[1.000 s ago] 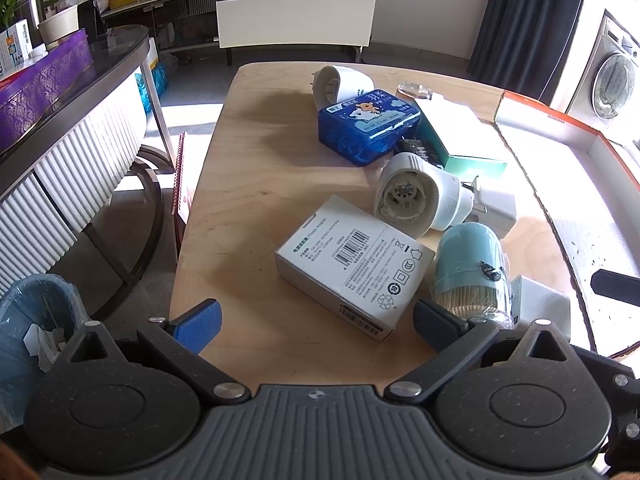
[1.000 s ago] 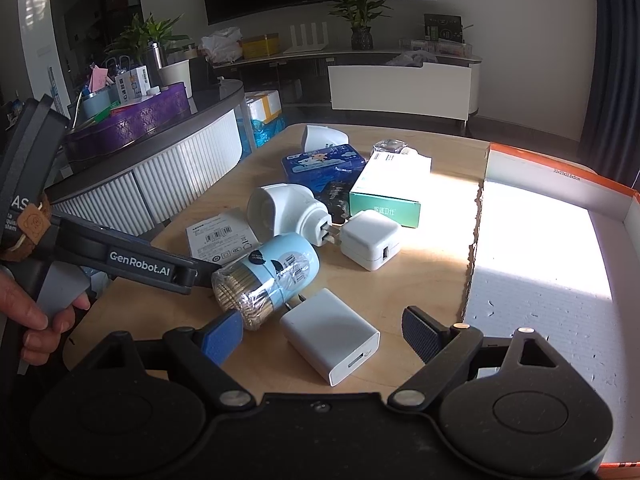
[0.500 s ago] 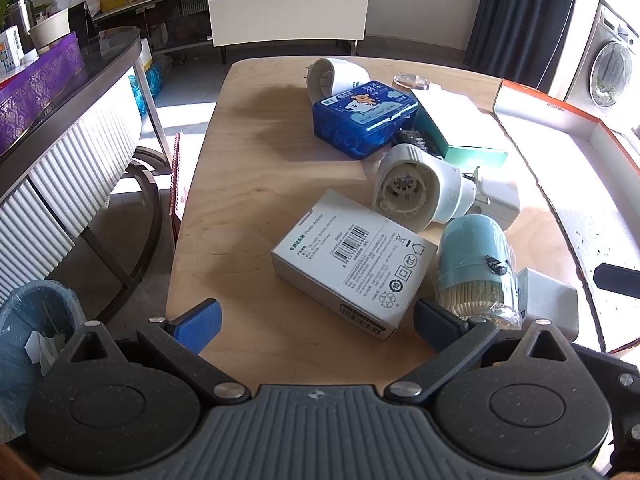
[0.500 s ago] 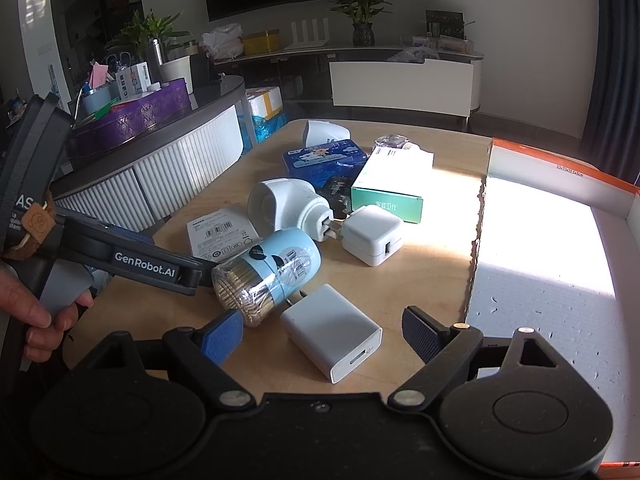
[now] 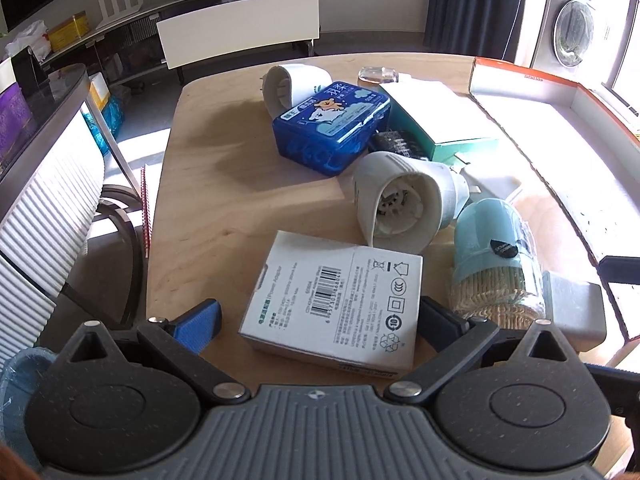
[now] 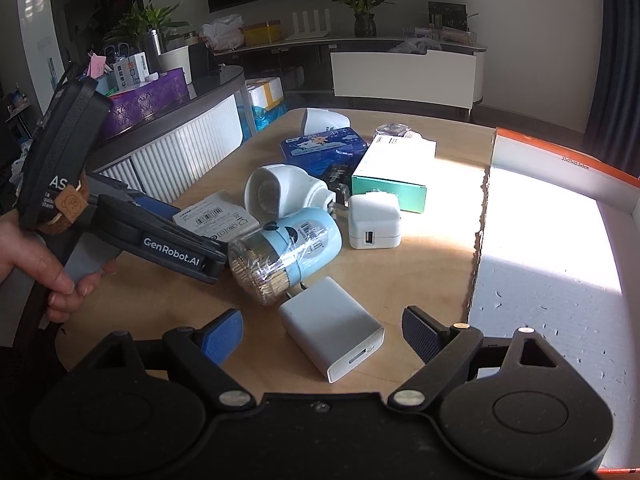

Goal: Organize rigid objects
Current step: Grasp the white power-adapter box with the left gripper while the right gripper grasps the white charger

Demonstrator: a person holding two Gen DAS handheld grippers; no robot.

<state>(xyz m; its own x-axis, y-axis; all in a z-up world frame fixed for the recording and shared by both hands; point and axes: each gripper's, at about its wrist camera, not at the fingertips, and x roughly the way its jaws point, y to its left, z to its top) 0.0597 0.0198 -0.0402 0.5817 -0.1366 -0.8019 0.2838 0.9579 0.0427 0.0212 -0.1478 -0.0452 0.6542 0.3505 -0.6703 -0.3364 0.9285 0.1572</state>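
Your left gripper (image 5: pixel 318 316) is spread wide around the adapter box (image 5: pixel 336 300), one finger either side of its near end, neither visibly touching. The box lies flat on the bench (image 5: pixel 224 216), just in front of the white plug-in unit (image 5: pixel 404 204), with the toothpick jar (image 5: pixel 494 264) just to the box's right. Close off-centre and the box could skew or slide instead of lifting. Your right-hand finger may also nudge the jar, which looks round enough to roll into the grey charger (image 6: pixel 332 328). Your right gripper (image 6: pixel 324 332) is likewise wide, straddling that charger and holding nothing. With both grippers working this close to the box, they could collide.
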